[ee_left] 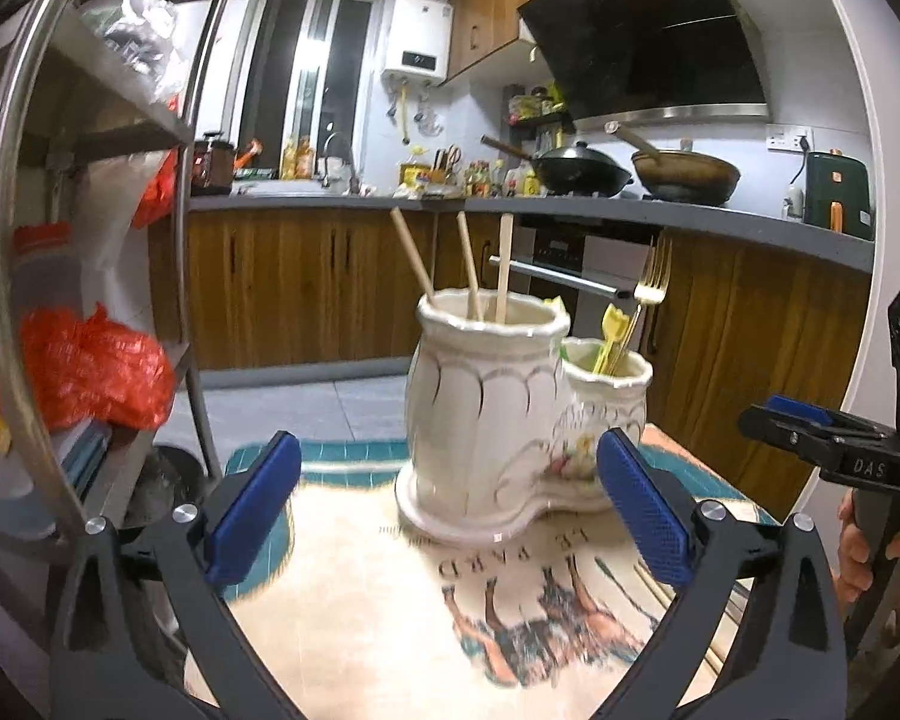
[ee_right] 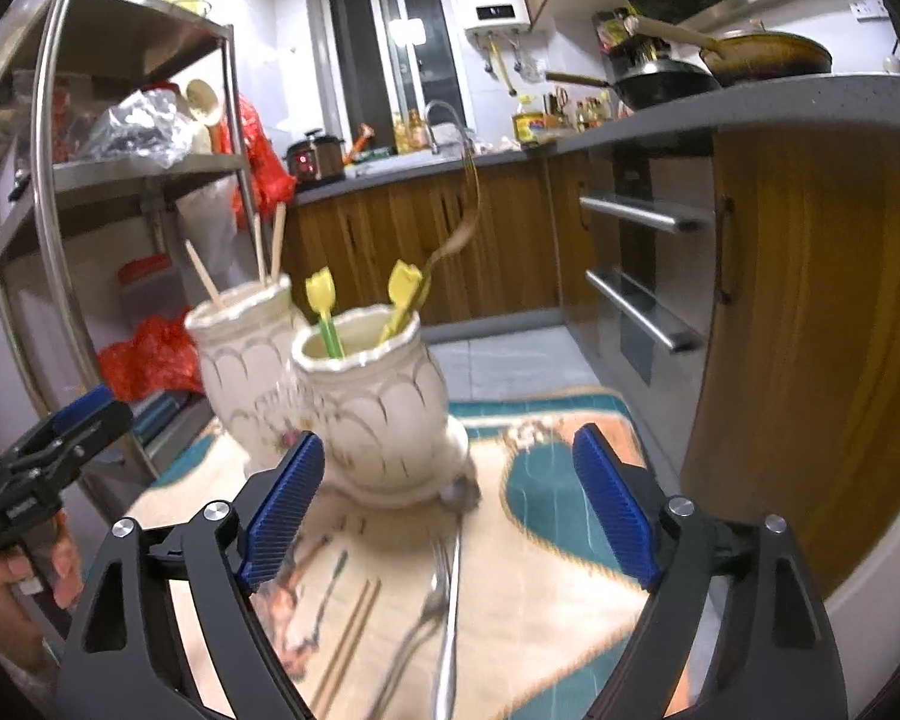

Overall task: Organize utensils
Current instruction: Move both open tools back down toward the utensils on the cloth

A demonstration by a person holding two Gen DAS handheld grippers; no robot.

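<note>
A white ceramic double-pot holder [ee_left: 486, 420] stands on a printed mat [ee_left: 378, 600]. Its taller pot holds three wooden chopsticks [ee_left: 469, 276]. Its shorter pot [ee_right: 378, 396] holds a gold fork [ee_left: 651, 285] and yellow-headed plastic picks [ee_right: 403, 288]. My left gripper [ee_left: 450, 516] is open and empty, just in front of the holder. My right gripper [ee_right: 450, 504] is open and empty, above a silver spoon [ee_right: 450, 588], a silver fork [ee_right: 420, 618] and a pair of chopsticks [ee_right: 348, 642] lying on the mat [ee_right: 540, 600].
A metal shelf rack [ee_left: 90, 240] with red bags stands at the left. Wooden cabinets with steel drawer handles [ee_right: 642, 312] and a counter with woks [ee_left: 582, 171] run along the back and right. The right gripper shows at the left wrist view's right edge [ee_left: 822, 438].
</note>
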